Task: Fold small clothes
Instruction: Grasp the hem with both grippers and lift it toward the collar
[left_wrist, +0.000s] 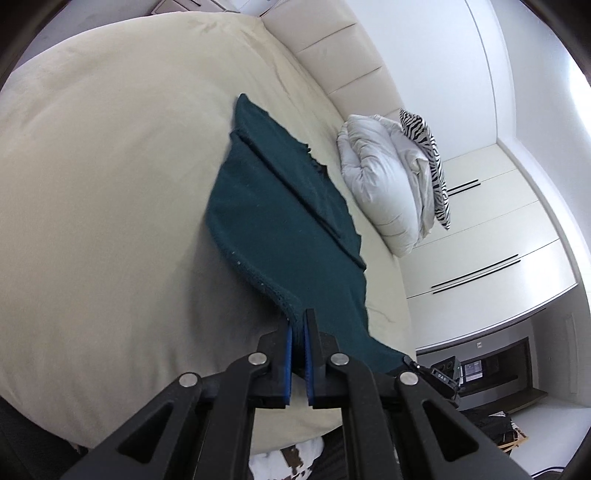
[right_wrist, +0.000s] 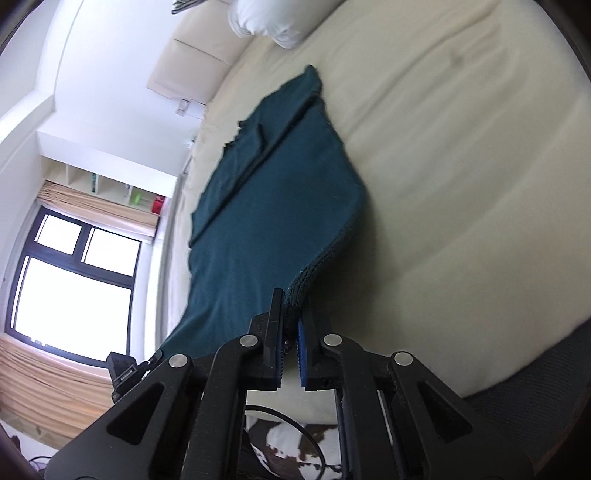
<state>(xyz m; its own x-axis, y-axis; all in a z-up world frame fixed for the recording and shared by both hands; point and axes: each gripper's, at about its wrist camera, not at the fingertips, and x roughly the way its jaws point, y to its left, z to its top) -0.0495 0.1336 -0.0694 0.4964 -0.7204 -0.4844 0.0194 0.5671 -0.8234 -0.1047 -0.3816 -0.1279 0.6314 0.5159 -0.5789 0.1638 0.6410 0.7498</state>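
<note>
A dark teal garment (left_wrist: 280, 206) lies stretched over the cream bed (left_wrist: 110, 166), its near edge lifted off the sheet. My left gripper (left_wrist: 298, 325) is shut on one near corner of the cloth, its blue pads pressed onto the hem. In the right wrist view the same teal garment (right_wrist: 273, 206) runs away from me, and my right gripper (right_wrist: 293, 314) is shut on its other near corner. The far end with a long fold crease still rests on the bed (right_wrist: 461, 166).
A white folded duvet (left_wrist: 384, 184) and a zebra-print pillow (left_wrist: 428, 158) lie at the head of the bed by the padded headboard (left_wrist: 343, 48). White wardrobes (left_wrist: 491, 229) stand beyond. A window (right_wrist: 70, 280) with beige curtains fills the left of the right wrist view.
</note>
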